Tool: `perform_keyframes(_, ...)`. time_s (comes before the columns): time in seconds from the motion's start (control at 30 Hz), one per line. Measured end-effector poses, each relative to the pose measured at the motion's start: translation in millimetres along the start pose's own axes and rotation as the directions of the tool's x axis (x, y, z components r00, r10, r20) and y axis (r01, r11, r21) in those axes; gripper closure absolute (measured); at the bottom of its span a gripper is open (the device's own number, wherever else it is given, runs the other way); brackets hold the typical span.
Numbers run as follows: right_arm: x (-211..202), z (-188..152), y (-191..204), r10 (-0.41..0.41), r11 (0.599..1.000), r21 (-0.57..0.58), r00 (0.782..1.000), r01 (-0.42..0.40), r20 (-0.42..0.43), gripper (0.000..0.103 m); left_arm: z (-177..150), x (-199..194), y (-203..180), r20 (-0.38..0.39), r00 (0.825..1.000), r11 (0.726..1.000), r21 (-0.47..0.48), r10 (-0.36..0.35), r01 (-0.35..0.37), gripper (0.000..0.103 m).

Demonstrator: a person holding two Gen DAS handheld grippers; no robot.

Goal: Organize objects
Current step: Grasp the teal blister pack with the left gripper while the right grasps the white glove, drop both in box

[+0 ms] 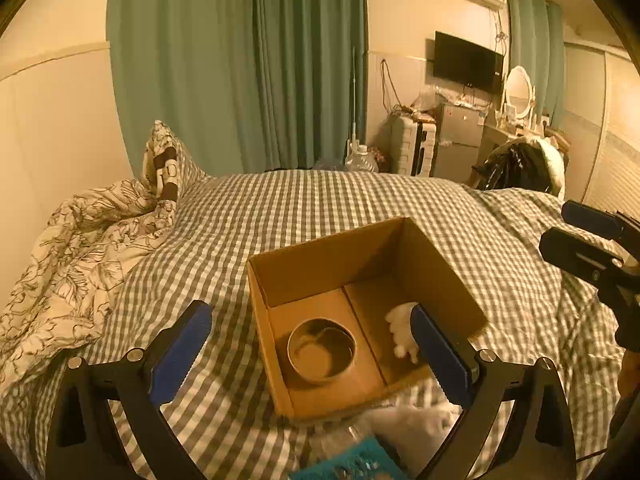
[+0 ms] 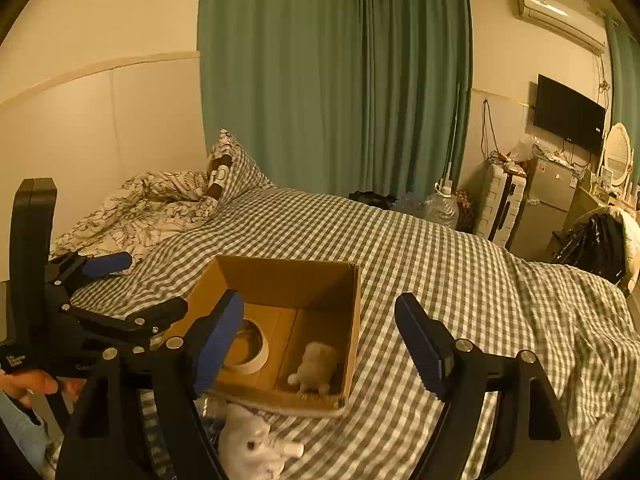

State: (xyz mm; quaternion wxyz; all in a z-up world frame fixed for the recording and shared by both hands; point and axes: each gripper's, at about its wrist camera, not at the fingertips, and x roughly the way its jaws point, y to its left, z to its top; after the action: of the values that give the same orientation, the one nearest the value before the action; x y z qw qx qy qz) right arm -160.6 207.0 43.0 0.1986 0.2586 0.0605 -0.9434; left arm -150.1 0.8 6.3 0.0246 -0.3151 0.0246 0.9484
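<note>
**Two things in the box, both tongs spread and empty**

Nearest you, at the lower edge of the bed, lie three loose things: a white plush toy [image 2: 252, 446] just in front of the box, a clear plastic item [image 1: 352, 436] beside it that is too blurred to name, and a teal patterned object [image 1: 352, 466] cut off by the bottom of the left wrist view.

Your left tongs [image 1: 308, 354] stand wide open with nothing between the blue pads; in their own view the open box sits in the gap between the fingers. Your right tongs [image 2: 320, 346] are also spread wide and hold nothing, with the box's right half between the fingers.

The open brown cardboard box [image 1: 328, 264] rests on the grey-and-white checked bed cover [image 2: 440, 264]. It holds two things. One round roll of tape [image 1: 321, 354], lying flat with its hollow core upward, sits on the left part of the floor. One small pale plush animal [image 2: 316, 368] sits in the near right corner, close to the right wall. A seam in the box floor runs between them, and they are apart from each other.

Farther back on the left, one crumpled floral-print quilt [image 1: 80, 248] is bunched against the wall. Beyond the bed hang green curtains [image 2: 332, 80], and one dark wall-mounted television [image 2: 568, 118] is off to the right.
</note>
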Motion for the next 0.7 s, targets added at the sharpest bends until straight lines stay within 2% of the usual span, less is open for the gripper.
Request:
perform_keyframes(0.17, -27, -15, 13, -0.017, 1.0, -0.024, 1.0, 0.016, -0.013, 0.022, -19, -24, -1, -0.001, 1.0, 1.0, 0.006, 0.009, -0.009, 0.0)
perform_keyframes(0.33, -38, -44, 23, -0.012, 1.0, -0.011, 0.999, 0.012, -0.041, 0.017, -54, -24, 4, -0.06, 0.998, 1.0, -0.017, 0.014, -0.015, 0.0)
perform_keyframes(0.53, -7, -90, 34, 0.004, 1.0, 0.003, 0.987, -0.004, -0.16, 0.017, -105, 3, 2, -0.178, 0.984, 1.0, 0.004, 0.023, -0.023, 0.0)
perform_keyframes(0.7, 28, -127, 52, -0.028, 0.998, -0.053, 0.961, 0.014, -0.274, 0.017, -142, 27, -8, -0.276, 0.961, 0.999, 0.032, -0.005, 0.015, 0.0)
